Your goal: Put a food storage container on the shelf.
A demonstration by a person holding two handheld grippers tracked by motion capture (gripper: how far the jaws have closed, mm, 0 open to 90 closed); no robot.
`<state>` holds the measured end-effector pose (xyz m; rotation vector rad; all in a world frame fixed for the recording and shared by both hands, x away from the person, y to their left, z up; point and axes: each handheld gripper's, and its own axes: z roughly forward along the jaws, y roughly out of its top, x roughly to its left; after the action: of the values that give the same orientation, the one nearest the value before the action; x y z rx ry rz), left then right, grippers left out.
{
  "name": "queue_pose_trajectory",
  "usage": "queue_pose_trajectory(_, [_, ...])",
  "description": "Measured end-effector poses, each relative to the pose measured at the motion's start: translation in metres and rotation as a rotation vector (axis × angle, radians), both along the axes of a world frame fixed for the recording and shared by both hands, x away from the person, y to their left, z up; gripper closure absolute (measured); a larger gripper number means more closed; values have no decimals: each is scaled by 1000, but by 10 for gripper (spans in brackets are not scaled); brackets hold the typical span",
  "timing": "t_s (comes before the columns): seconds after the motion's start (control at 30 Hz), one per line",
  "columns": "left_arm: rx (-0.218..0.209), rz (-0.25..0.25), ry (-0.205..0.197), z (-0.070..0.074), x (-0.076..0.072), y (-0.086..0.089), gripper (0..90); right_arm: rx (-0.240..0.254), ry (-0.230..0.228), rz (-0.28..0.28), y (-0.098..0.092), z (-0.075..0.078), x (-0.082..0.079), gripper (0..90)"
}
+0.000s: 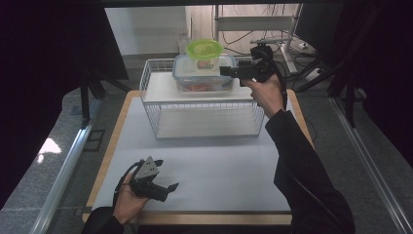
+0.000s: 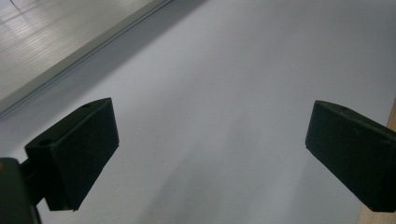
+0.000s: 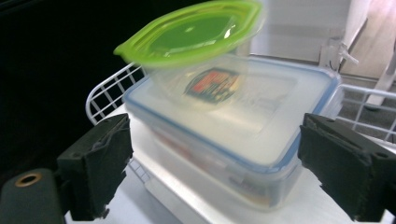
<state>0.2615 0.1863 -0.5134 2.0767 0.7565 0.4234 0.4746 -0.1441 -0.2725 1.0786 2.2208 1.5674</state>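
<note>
A clear rectangular box (image 1: 202, 78) with a blue-rimmed lid sits on the top shelf of a white wire rack (image 1: 151, 105). On it stands a round clear tub with a green lid (image 1: 204, 48). My right gripper (image 1: 225, 71) is level at the box's right end, open. In the right gripper view, its jaws (image 3: 215, 172) stand wide apart with the box (image 3: 233, 126) and the green-lidded tub (image 3: 191, 32) just ahead, and the pads are not pressing on it. My left gripper (image 1: 169, 191) rests low at the table's front left, open over the white mat (image 2: 210, 93).
The rack's lower shelf (image 1: 204, 122) is bare. The table's wooden border (image 1: 109, 151) frames the white mat. Metal rails run along both sides of the table, and stands and cables crowd the back right behind the rack.
</note>
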Motion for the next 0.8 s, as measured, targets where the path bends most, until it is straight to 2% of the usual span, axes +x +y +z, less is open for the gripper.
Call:
queue_pose_trajectory(0.27, [-13, -3, -2, 0, 0, 0, 22, -85, -59, 40, 2, -20, -28, 62])
queue_pose_trajectory(0.63, [-19, -6, -1, -1, 0, -1, 21, -133, -82, 108, 5, -46, -56, 42])
queue_pose_trajectory(0.8, [-7, -9, -5, -1, 0, 0, 21, -160, -100, 120, 9, -58, -67, 22])
